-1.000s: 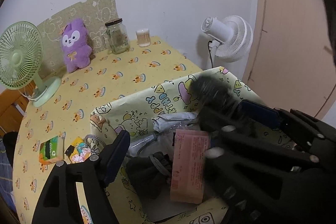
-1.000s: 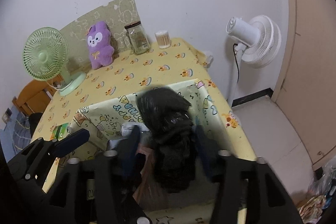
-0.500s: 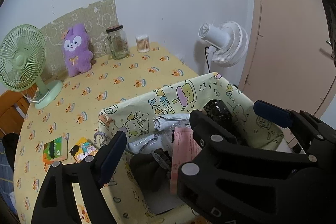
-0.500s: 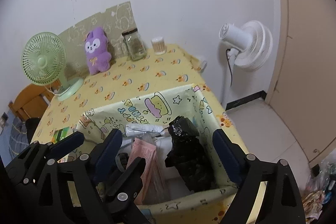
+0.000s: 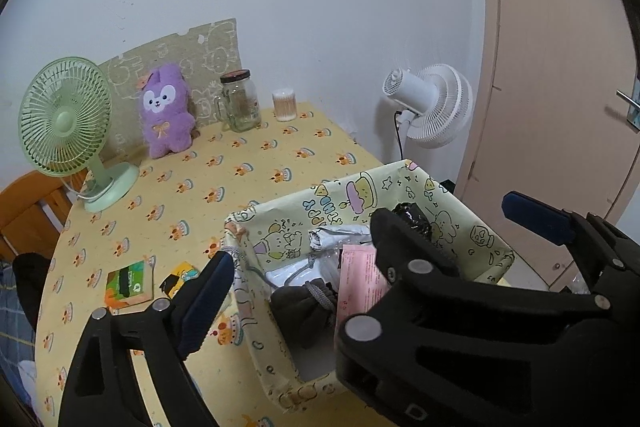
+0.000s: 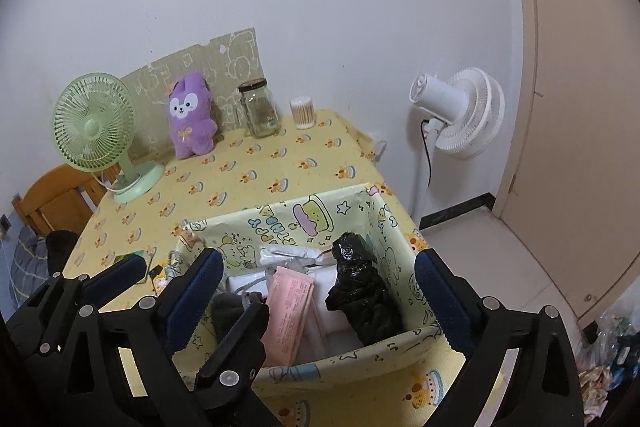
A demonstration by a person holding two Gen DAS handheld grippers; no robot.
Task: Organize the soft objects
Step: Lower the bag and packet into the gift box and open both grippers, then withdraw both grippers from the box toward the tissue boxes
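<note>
Item: black bag bundle (image 6: 362,291), now lying inside the patterned storage box (image 6: 360,347) at its right end, beside the pink packet (image 6: 290,311) and grey pouch (image 5: 308,303). A second ago it was clamped in the right hand-held gripper (image 6: 316,279); that gripper's jaws are opening wide, nothing between them, bundle released. Left hand-held gripper (image 5: 376,251) likewise opening, empty. Both are lifting away. Judgement: this deposit is finishing. Remaining on the counter (image 5: 240,163): purple plush (image 5: 166,115), likely next.
</note>
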